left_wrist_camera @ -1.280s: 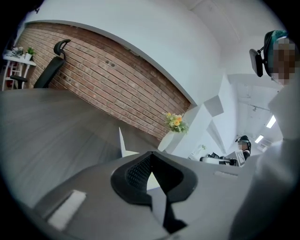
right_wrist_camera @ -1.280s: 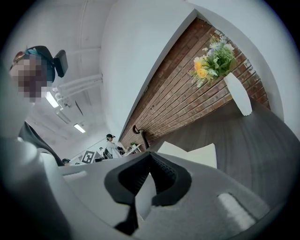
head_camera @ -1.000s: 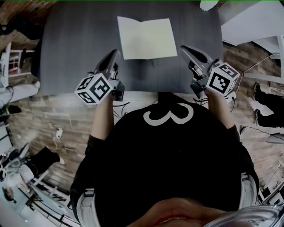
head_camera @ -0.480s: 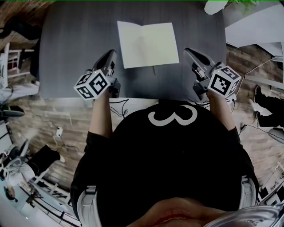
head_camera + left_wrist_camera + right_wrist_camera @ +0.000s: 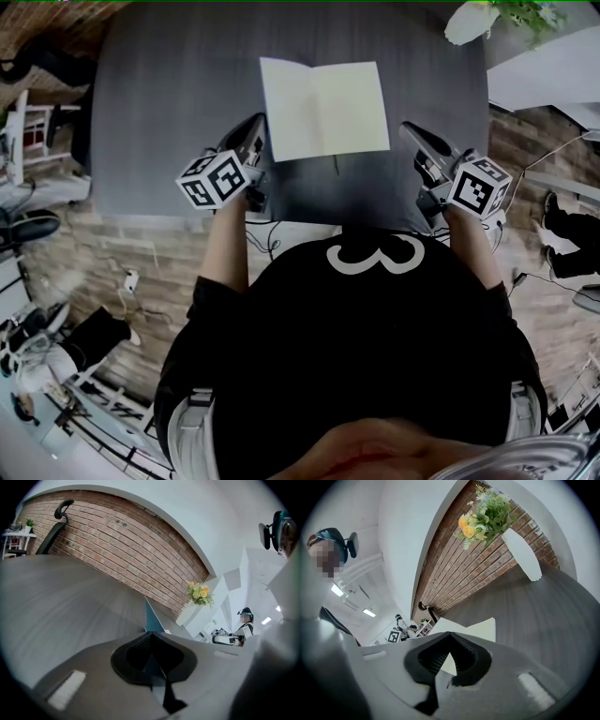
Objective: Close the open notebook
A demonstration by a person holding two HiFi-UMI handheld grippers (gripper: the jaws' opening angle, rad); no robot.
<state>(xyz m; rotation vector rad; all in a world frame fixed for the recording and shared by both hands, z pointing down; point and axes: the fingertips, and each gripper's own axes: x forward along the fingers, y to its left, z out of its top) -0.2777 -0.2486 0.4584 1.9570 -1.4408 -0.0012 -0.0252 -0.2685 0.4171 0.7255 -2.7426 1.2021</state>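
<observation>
Thin cream-paged notebook (image 5: 324, 110) lies spread flat on the dark grey bench (image 5: 169, 103), at 12 o'clock from the person. At its 8 o'clock is the left gripper (image 5: 257, 122) and at its 4 o'clock the right gripper (image 5: 409, 129). Both have jaws pressed together, holding nothing. Judged light and floppy; take one cover by its outer edge.

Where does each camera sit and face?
Head view: on the head, facing down at notebook on table; torso, forearms, left gripper, right gripper show.
Left gripper view: on it, facing across table to brick wall; shut fingers show.
Right gripper view: likewise, facing notebook, flowers; shut fingers show.
Head and right share the notebook.
</observation>
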